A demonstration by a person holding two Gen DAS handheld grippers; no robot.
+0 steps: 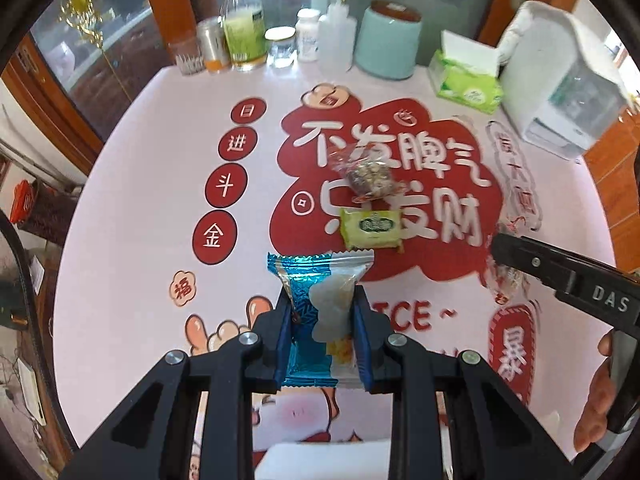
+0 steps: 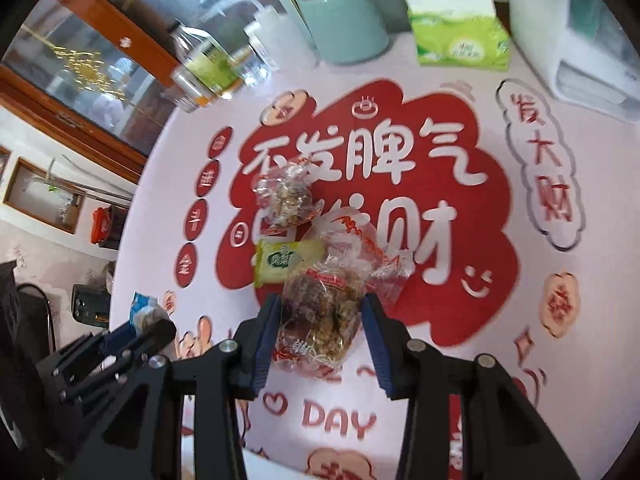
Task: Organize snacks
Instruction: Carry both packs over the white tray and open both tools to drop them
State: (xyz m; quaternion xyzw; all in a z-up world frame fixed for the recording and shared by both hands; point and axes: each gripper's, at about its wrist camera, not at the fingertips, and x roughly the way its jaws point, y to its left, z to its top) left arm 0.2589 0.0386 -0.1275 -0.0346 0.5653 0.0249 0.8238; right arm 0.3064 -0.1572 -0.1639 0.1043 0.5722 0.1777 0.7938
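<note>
My left gripper (image 1: 322, 312) is shut on a blue and clear wrapped snack (image 1: 320, 304), held above the table mat. My right gripper (image 2: 320, 316) is shut on a clear bag of nut brittle (image 2: 324, 312); it also shows at the right of the left wrist view (image 1: 504, 280). On the mat lie a second clear nut snack (image 1: 366, 178) (image 2: 286, 196) and a yellow-green wrapped snack (image 1: 370, 229) (image 2: 280, 262), close together near the middle. The left gripper with its blue snack (image 2: 142, 310) shows at the lower left of the right wrist view.
A pink and red printed mat (image 1: 160, 200) covers the table. At the back stand bottles and jars (image 1: 244, 28), a teal canister (image 1: 386, 40), a green tissue box (image 1: 466, 80) and a white appliance (image 1: 568, 80). A wood-framed cabinet (image 1: 100, 48) is at the left.
</note>
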